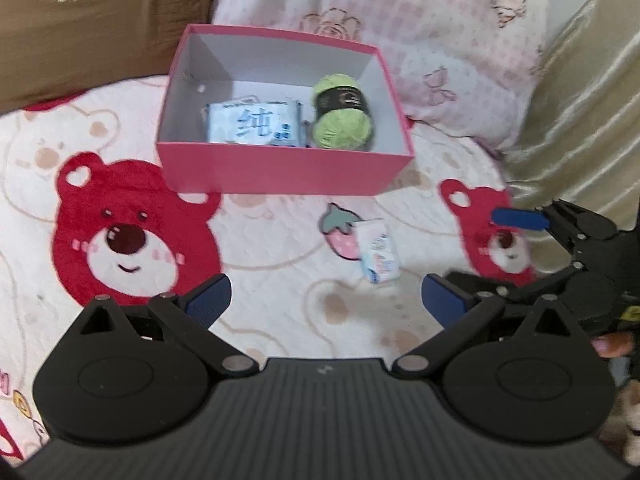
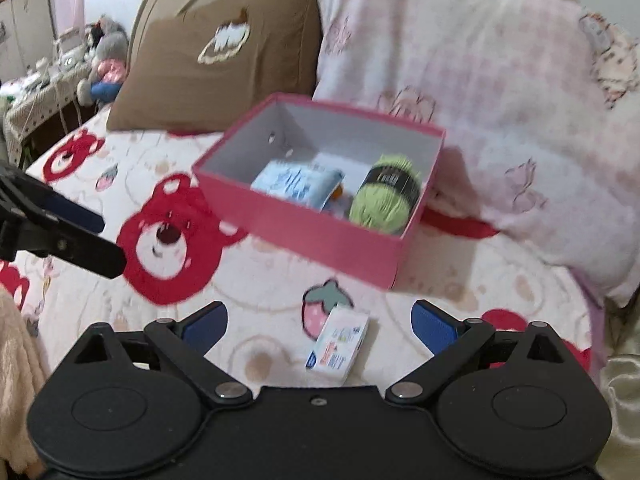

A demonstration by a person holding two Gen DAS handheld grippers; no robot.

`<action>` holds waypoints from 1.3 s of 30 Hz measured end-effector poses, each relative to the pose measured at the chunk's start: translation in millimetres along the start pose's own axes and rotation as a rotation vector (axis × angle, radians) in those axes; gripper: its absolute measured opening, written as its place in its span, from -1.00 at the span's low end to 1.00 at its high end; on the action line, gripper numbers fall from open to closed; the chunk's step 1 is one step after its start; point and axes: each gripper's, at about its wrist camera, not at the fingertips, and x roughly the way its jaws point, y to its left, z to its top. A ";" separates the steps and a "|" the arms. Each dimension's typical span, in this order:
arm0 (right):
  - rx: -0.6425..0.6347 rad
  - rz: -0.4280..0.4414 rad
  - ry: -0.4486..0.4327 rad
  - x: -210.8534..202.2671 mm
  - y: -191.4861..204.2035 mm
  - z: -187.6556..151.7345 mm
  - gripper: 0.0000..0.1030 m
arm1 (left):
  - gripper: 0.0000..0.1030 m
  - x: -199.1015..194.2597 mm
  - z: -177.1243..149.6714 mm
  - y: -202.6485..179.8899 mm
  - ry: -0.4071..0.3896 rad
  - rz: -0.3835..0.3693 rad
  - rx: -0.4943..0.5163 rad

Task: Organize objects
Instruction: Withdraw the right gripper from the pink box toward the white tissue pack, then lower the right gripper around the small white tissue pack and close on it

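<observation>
A pink box (image 1: 280,172) (image 2: 320,236) stands open on the bear-print blanket. Inside lie a white-blue tissue pack (image 1: 252,122) (image 2: 296,184) and a green yarn ball (image 1: 342,114) (image 2: 386,196). A small white carton (image 1: 378,256) (image 2: 340,342) lies on the blanket in front of the box, beside a strawberry print. My left gripper (image 1: 326,302) is open and empty, short of the carton. My right gripper (image 2: 320,324) is open too, with the carton just ahead between its fingers and untouched. In the left wrist view the right gripper (image 1: 488,256) shows at the right, open.
A brown pillow (image 1: 92,28) (image 2: 216,52) and a pink patterned pillow (image 1: 400,32) (image 2: 480,92) lean behind the box. Golden fabric (image 1: 580,120) rises at the right. A side table with soft toys (image 2: 100,64) stands beyond the bed's left edge.
</observation>
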 end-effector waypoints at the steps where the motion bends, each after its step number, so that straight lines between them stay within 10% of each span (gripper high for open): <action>1: 0.000 0.026 0.019 4.3 -1.8 -1.2 0.94 | 1.00 3.3 -2.6 -3.8 0.000 0.033 0.022; 16: -0.057 0.125 0.276 67.7 -2.8 -21.3 1.00 | 1.00 45.5 -15.8 -3.8 0.013 -0.029 0.028; 39: -0.089 0.077 0.241 145.2 -21.4 -42.8 1.00 | 1.00 139.8 -33.3 7.1 -0.143 -0.134 0.046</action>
